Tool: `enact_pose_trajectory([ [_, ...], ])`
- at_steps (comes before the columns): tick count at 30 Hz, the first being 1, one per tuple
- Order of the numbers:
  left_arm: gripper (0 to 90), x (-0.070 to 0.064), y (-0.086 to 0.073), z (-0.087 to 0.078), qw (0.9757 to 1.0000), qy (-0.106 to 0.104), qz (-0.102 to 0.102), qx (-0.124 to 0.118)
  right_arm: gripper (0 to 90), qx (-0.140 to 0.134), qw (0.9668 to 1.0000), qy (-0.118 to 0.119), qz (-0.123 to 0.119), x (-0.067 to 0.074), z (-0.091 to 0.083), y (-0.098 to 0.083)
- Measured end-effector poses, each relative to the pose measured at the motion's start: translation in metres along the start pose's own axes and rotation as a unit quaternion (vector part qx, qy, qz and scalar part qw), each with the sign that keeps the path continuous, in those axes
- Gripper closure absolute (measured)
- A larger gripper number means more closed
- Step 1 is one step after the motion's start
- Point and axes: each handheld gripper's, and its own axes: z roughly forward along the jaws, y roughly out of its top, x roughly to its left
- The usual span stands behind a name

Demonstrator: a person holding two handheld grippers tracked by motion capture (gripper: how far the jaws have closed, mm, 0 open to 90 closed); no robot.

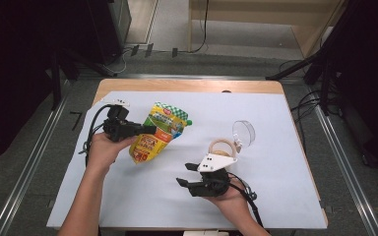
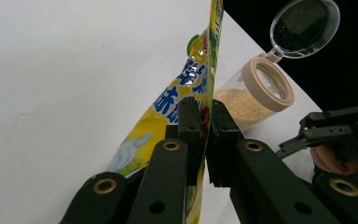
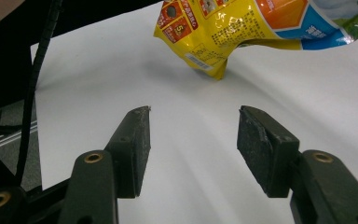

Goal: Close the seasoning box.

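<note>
Pouch [image 1: 158, 132] sits left of centre on the white mat [image 1: 275, 196], with the left gripper [image 1: 145, 130] right at its left edge. The jar [image 1: 221, 149] is off to its right, and the right gripper [image 1: 187, 174] is just in front of that.

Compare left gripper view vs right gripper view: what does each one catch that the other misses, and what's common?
Left gripper view alone: the left gripper with its fingers shut on the yellow pouch edge, the clear jar of beige granules, its open flip lid, and the other gripper farther off at the right edge.

Right gripper view alone: the right gripper with fingers apart and nothing between them, the pouch's bottom corner with its barcode touching the sheet, and a black cable.

Shared: the yellow pouch and the white sheet under it.
</note>
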Motion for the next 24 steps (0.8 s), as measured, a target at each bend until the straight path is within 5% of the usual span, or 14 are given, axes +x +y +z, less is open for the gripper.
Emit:
enact_pose_trajectory([
  [24, 85.6, 0.007, -0.019, -0.027, 0.9999, 0.008, 0.000, -0.010, 46.3, 0.000, 1.0000, 0.001, -0.005, -0.002, -0.001, 0.002],
])
